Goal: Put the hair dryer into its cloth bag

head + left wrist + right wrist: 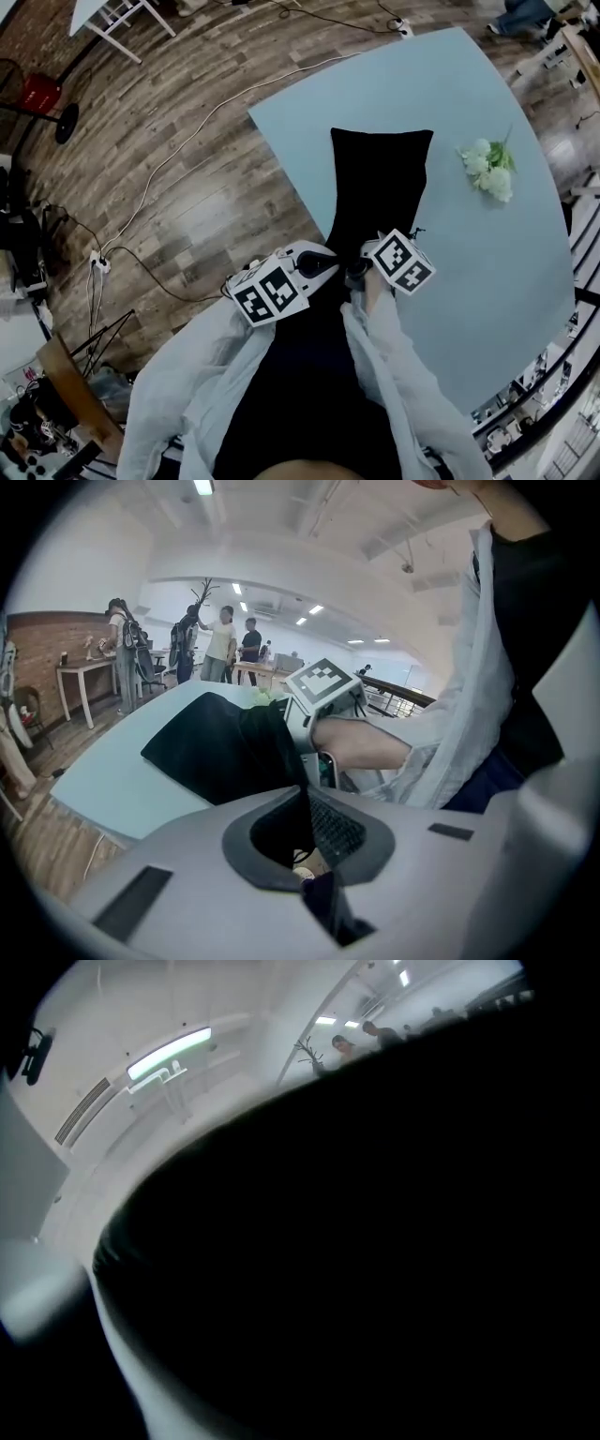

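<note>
Black cloth bag (380,187) is laid flat on the light blue table (506,281), long axis running away from the person, near end pulled to the table edge by the body. The far end is seen squared off, well apart from the white flowers (489,169) lying to its right.

Left gripper (323,262) is placed at the bag's near end, left side. In the left gripper view its jaws are seen pressed together with a thin fold of the black cloth pinched between them.

Right gripper (361,270) is placed just beside it, on the right side of the same end, its marker cube (324,680) turned up. From the left gripper view its front is seen pushed against or into the black cloth, with the bare forearm (361,747) behind it. The right gripper view is almost wholly covered by black cloth, only a strip of ceiling being left at the top; its jaws cannot be read in any view.

The hair dryer cannot be made out in any view.

Wood floor (187,187) with cables is seen left of the table. Standing people (222,635) are seen far off in the room.
</note>
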`<action>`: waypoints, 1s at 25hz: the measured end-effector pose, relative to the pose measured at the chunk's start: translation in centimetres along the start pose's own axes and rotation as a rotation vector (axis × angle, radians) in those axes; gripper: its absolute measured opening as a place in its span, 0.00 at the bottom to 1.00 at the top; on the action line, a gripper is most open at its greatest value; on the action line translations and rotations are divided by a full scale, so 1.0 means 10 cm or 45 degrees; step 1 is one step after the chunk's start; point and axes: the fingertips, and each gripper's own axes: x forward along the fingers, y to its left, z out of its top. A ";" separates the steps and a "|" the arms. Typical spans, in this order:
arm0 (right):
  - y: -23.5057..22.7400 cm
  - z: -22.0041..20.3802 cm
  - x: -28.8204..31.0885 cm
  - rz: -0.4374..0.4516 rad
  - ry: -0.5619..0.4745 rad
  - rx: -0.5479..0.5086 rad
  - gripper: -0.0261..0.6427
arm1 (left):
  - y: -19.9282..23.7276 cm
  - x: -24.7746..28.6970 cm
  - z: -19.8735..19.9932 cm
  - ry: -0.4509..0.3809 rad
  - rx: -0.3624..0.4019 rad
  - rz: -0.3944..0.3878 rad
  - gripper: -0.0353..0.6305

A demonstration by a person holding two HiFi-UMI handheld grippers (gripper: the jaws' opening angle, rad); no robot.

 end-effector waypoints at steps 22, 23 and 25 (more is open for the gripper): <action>-0.12 -0.05 0.22 -0.192 0.046 -0.240 0.45 | 0.15 -0.06 -0.08 -0.023 0.024 0.033 0.09; -0.11 -0.03 0.17 -0.191 0.029 -0.244 0.45 | 0.14 -0.06 -0.08 -0.023 0.035 0.025 0.09; -0.11 -0.02 0.08 -0.183 0.019 -0.249 0.46 | 0.13 -0.04 -0.08 -0.025 0.054 0.014 0.09</action>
